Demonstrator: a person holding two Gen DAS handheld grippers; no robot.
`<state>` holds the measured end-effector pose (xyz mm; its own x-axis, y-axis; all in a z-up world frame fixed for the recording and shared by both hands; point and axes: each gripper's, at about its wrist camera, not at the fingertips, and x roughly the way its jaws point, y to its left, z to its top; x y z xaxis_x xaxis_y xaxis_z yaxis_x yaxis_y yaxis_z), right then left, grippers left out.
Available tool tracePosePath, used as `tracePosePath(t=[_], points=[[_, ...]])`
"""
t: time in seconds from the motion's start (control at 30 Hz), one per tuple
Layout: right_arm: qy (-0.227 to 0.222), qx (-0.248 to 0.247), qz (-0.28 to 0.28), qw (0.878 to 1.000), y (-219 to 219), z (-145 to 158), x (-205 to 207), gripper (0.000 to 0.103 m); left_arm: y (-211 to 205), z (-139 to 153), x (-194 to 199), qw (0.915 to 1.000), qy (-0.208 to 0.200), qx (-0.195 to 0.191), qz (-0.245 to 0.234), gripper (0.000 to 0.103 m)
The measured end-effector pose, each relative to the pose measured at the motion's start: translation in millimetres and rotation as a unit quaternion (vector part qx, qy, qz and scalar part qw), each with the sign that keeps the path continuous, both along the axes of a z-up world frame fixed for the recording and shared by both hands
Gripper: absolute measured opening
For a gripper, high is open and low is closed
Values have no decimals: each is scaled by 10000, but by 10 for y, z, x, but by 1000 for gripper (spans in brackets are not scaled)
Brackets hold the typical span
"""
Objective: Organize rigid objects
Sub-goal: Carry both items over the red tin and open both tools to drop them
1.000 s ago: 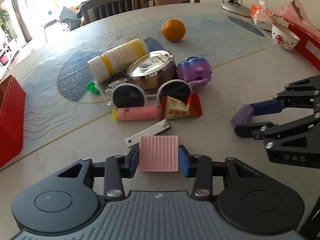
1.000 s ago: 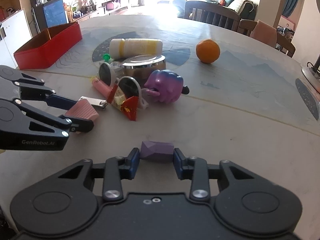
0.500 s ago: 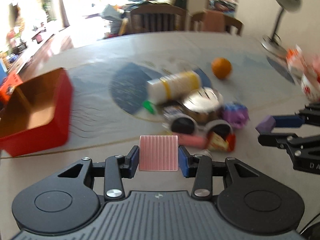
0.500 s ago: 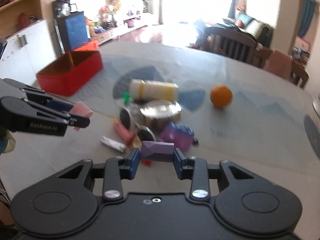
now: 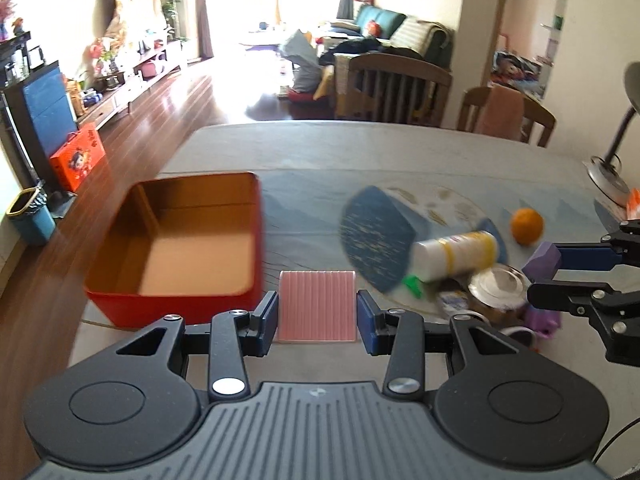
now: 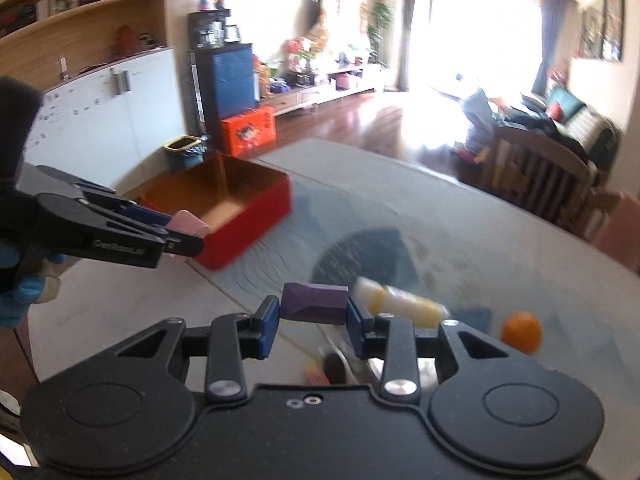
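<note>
Left gripper [image 5: 317, 314] fingers clamp a pink block [image 5: 317, 306]; right gripper [image 6: 313, 320] a purple block [image 6: 314, 303].

Two black two-finger grippers are showing: the left gripper [image 5: 317, 312] is clamping one ribbed pink block [image 5: 317, 306] and the right gripper [image 6: 313, 318] one faceted purple block [image 6: 314, 303]. One open red box [image 5: 176, 240], one orange fruit [image 5: 527, 226], one white-and-yellow bottle [image 5: 456, 255] and one round metal tin [image 5: 500, 286] are sitting on one table [image 5: 400, 152].

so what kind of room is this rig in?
Likely a home living and dining room: dining table with wooden chairs, a sofa behind, shelving along the wall.
</note>
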<state>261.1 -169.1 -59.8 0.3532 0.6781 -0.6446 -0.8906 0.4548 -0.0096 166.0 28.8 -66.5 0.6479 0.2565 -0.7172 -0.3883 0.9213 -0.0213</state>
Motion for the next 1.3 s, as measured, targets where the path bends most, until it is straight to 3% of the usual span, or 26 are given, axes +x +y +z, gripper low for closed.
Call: tracePosePath(t=[0.43, 0.6, 1.0, 1.3], points=[[63, 11, 66, 10000, 1278, 80, -145, 35, 1309, -17, 108, 9994, 55, -210, 251, 40], [206, -8, -36, 9998, 1758, -27, -121, 35, 1719, -101, 290, 9996, 214, -75, 184, 40], [295, -682, 44, 9972, 2688, -462, 36, 35, 2289, -443, 822, 9977, 534, -301, -276, 40], [367, -1135, 236, 9926, 3062, -790, 82, 35, 2412, -721, 1107, 9924, 916, -454, -685, 40]])
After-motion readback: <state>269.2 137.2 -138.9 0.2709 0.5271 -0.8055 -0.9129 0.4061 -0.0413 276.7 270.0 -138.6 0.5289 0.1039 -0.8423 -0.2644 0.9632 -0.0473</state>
